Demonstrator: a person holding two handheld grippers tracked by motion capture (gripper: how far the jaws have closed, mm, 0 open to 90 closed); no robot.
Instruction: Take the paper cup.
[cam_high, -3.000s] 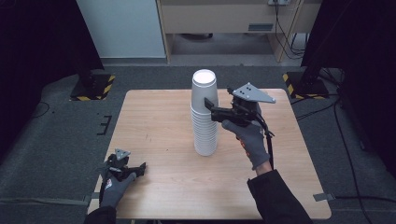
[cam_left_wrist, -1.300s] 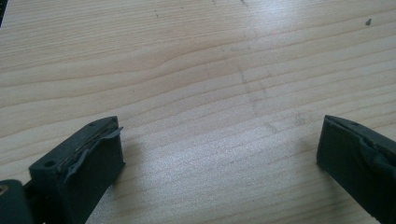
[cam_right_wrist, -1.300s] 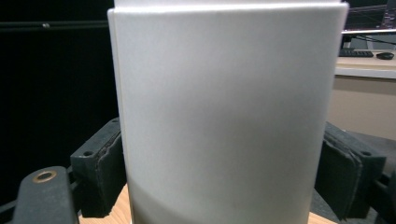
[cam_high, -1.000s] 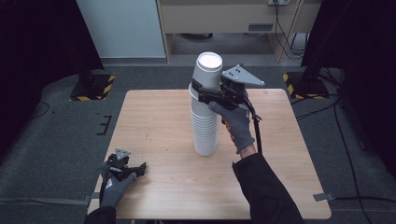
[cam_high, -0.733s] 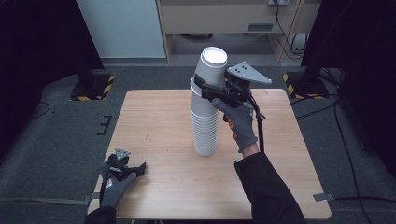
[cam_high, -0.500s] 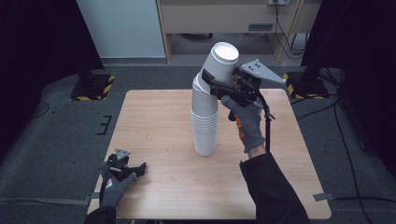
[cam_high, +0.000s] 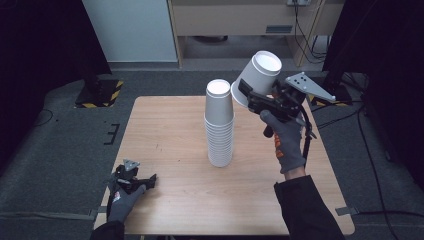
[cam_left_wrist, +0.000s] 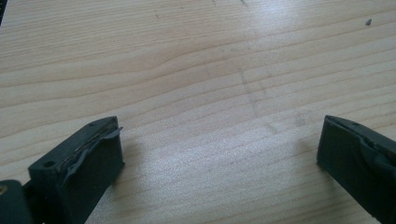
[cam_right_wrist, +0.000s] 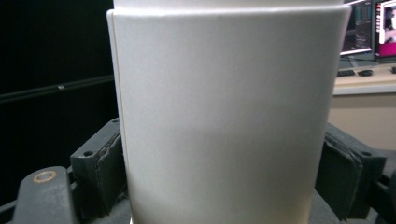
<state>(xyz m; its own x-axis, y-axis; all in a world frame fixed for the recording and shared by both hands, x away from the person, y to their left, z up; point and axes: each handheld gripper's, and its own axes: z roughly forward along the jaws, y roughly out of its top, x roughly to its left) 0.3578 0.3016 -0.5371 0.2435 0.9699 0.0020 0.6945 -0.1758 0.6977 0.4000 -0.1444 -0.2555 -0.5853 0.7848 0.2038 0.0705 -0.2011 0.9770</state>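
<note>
A white cup (cam_high: 258, 76) is gripped tilted in the right claw (cam_high: 248, 96) beside the stack (cam_high: 219, 123); left claw (cam_high: 145, 182) is left spread wide on the table (cam_high: 165, 130).

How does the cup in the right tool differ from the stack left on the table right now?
The held cup is a single cup, up in the air and tilted; the stack is many nested cups standing upright on the table. The held cup is clamped between the jaws of the right tool, to the stack's right and apart from it; nothing grips the stack. Both are plain white paper cups, upside down.
</note>
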